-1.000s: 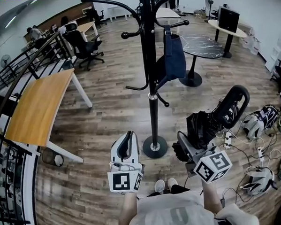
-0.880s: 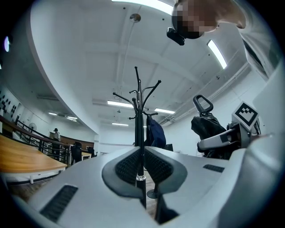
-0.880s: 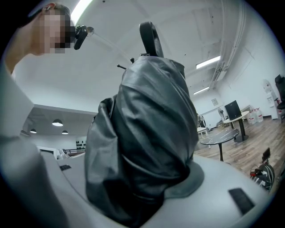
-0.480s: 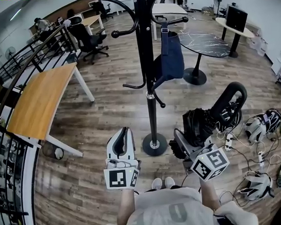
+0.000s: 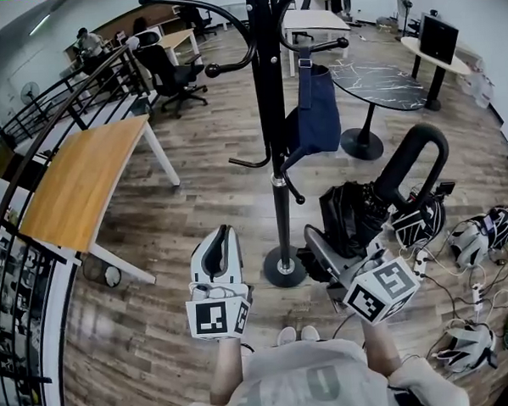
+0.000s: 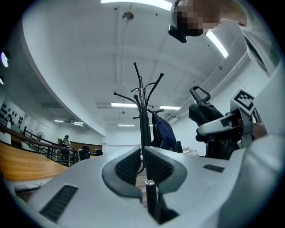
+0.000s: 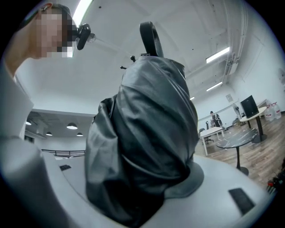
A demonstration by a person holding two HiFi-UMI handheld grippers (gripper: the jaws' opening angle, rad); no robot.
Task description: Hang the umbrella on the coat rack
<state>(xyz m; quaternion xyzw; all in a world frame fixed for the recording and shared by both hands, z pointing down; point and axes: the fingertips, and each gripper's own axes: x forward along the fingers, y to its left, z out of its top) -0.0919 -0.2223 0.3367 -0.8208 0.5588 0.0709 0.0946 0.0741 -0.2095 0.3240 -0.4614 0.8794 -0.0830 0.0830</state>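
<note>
The black coat rack (image 5: 273,154) stands in front of me, its round base (image 5: 284,267) on the wood floor; a dark blue bag (image 5: 317,110) hangs from one right-hand hook. My right gripper (image 5: 329,249) is shut on the folded black umbrella (image 5: 352,218), to the right of the pole. The umbrella's looped handle (image 5: 413,160) points away to the right. In the right gripper view the umbrella's fabric (image 7: 142,147) fills the space between the jaws, with the handle (image 7: 151,38) on top. My left gripper (image 5: 219,259) is left of the base, shut and empty (image 6: 142,153).
A wooden table (image 5: 75,190) and a black railing (image 5: 29,125) lie to the left. A dark round table (image 5: 375,81) stands behind the rack at right. Cables and headsets (image 5: 473,242) litter the floor at right. Office chairs (image 5: 175,70) stand at the back.
My right gripper has lifted the umbrella a little, so its handle loop sits higher. The left gripper has shifted slightly and stays shut.
</note>
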